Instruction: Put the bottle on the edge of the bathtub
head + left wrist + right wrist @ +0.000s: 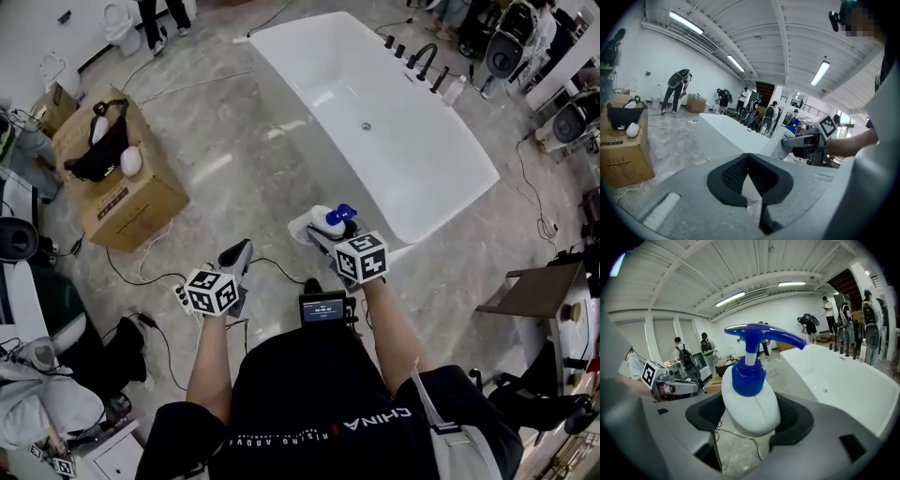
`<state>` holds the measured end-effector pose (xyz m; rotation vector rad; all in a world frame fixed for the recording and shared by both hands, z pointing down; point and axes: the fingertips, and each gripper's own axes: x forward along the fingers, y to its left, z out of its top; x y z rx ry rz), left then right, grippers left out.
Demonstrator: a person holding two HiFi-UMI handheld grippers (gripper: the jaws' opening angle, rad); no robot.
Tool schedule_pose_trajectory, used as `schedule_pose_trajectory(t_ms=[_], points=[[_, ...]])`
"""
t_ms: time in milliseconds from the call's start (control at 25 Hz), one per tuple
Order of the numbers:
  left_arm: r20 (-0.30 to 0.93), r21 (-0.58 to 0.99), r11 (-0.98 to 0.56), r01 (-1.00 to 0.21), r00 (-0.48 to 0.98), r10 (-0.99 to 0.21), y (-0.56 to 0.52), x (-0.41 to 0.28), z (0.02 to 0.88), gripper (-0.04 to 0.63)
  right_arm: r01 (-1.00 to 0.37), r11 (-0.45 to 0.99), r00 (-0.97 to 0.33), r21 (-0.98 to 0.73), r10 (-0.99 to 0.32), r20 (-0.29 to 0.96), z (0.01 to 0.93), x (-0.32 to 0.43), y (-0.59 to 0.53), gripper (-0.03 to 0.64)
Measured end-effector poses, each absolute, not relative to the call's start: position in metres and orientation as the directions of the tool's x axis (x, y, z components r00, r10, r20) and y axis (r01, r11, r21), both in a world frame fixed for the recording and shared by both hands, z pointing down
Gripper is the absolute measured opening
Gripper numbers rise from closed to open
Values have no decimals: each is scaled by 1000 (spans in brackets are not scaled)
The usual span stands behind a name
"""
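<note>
A white pump bottle with a blue pump head sits upright between the jaws of my right gripper, which is shut on its body. In the right gripper view the bottle fills the middle, pads pressed on both sides of it. The white freestanding bathtub stands just beyond and to the right; its near end is close to the bottle. Its rim is bare. My left gripper hangs over the floor left of the right one, jaws together with nothing in them. In its own view the pads meet at the tip.
A cardboard box carrying a black bag stands on the floor at the left. Black taps line the tub's far side. Cables run over the marble floor. A brown stool is at the right. Several people stand at the far wall.
</note>
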<state>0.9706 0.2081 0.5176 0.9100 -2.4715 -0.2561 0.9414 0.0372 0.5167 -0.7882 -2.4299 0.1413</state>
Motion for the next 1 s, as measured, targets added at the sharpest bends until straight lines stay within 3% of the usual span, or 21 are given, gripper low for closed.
schedule_pose_trajectory(t_ms=[520, 1000], points=[[417, 247, 800, -547, -685, -598, 174, 857, 511, 9, 533, 794, -625, -293, 603, 496, 521, 819, 2, 310], [376, 266, 731, -628, -631, -679, 219, 714, 521, 9, 448, 857, -680, -253, 511, 526, 522, 697, 46, 310]])
